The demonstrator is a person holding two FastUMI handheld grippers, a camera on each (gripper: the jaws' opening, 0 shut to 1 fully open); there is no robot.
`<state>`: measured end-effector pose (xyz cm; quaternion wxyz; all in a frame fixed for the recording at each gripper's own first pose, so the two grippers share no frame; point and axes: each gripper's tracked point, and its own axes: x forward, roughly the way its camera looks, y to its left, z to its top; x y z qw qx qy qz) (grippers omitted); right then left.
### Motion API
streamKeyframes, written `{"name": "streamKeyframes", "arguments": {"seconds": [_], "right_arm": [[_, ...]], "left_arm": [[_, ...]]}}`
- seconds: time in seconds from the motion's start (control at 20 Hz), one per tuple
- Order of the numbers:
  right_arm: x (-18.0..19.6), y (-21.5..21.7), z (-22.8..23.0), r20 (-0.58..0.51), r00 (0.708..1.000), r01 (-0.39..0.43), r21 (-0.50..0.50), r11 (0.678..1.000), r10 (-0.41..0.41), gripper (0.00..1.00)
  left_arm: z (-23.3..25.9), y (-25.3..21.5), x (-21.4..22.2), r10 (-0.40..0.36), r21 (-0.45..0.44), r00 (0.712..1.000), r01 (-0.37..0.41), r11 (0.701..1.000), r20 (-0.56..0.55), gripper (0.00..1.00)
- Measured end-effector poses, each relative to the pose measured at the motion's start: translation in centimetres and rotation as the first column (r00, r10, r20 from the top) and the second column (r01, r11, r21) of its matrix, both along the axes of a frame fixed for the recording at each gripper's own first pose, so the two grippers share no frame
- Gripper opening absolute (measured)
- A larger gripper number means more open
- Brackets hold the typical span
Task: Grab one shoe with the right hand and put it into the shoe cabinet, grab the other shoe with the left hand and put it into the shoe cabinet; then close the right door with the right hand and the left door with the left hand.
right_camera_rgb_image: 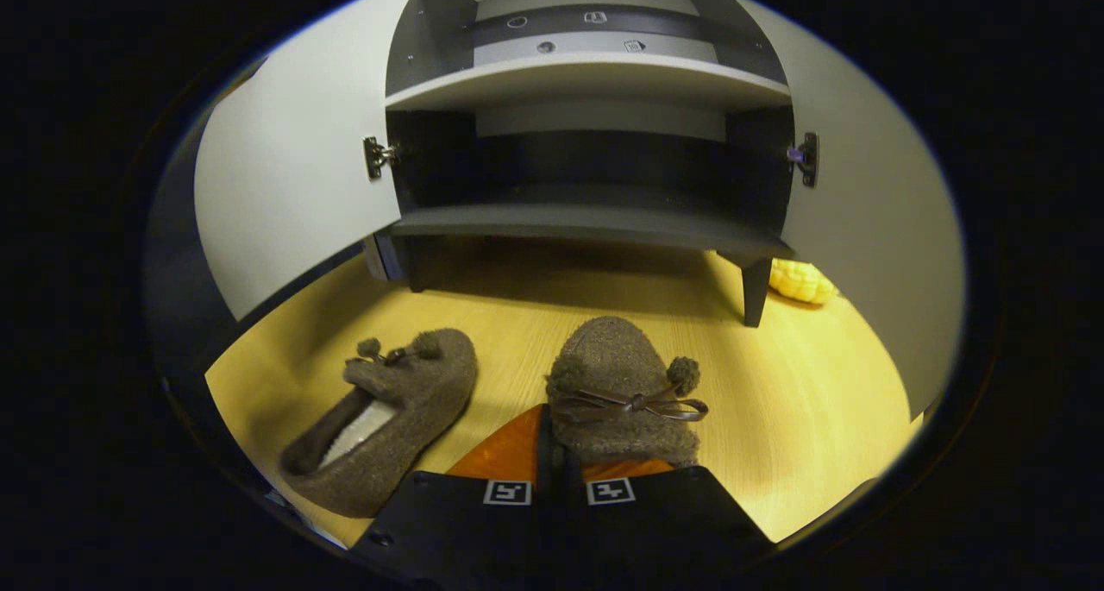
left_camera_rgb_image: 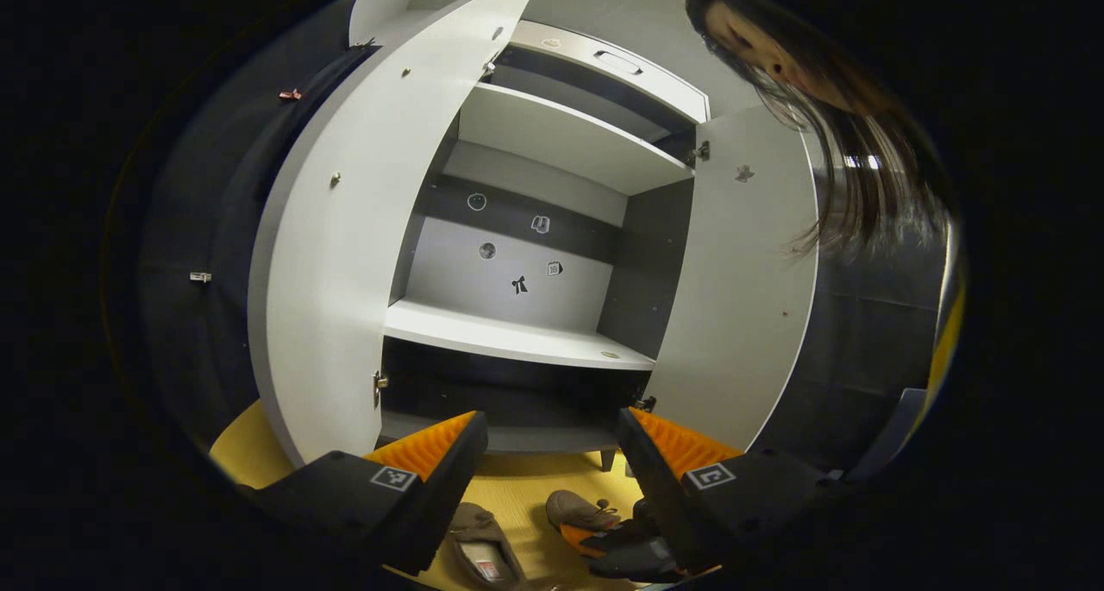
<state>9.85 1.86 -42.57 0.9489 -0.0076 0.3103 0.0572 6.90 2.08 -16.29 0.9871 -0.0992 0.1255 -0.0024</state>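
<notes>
**Right gripper clamped on one shoe, left gripper wide open facing cabinet**

Right gripper (right_camera_rgb_image: 556, 453) in the right gripper view: fingers nearly together, pinching the heel edge of the right-hand shoe (right_camera_rgb_image: 621, 392). Shoe's long axis runs along the fingers, toe pointing away toward the shoe cabinet (right_camera_rgb_image: 586, 220). Second shoe (right_camera_rgb_image: 388, 410) lies on the yellow floor (right_camera_rgb_image: 811, 384) just left of it, untouched, toe angled up-right toward the cabinet, opening facing the camera.

Left gripper (left_camera_rgb_image: 552, 453) in the left gripper view: jaws spread wide, nothing between them, held low and tilted up at the cabinet interior. Left door (left_camera_rgb_image: 345, 254) and right door (left_camera_rgb_image: 742, 298) both open. Both shoes sit on the floor below, in the gap between the fingers.
</notes>
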Motion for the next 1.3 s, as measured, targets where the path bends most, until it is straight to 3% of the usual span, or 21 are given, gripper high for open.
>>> {"name": "streamKeyframes", "arguments": {"seconds": [0.2, 0.4, 0.75, 1.0, 1.3], "right_arm": [[3.6, 0.6, 10.1, 0.165, 0.986, -0.003, 0.042, 0.999, -0.004, 0.09], [8.6, 0.2, 19.5, 0.319, 0.947, 0.007, 0.055, 0.998, -0.025, 0.08], [18.9, -0.9, 31.5, 0.452, 0.891, 0.015, 0.058, 0.998, -0.039, 0.08], [27.3, -1.6, 33.9, 0.427, 0.903, 0.026, 0.048, 0.999, -0.044, 0.08], [35.8, -3.0, 29.2, 0.265, 0.963, 0.058, -0.001, 0.998, -0.055, 0.08]], "left_arm": [[1.3, -0.4, -0.6, 0.008, 0.005, 1.0, -0.008, 1.0, 0.012, 0.97], [2.7, -0.9, -1.6, 0.002, 0.031, 1.0, -0.003, 1.0, 0.028, 0.97], [3.9, -1.9, -3.0, -0.001, 0.029, 1.0, 0.0, 1.0, 0.027, 0.97], [3.5, -2.0, -2.5, 0.014, 0.02, 1.0, -0.014, 1.0, 0.009, 0.97], [3.3, -0.2, -1.3, 0.08, 0.01, 0.997, -0.08, 0.997, 0.007, 0.97]]}}
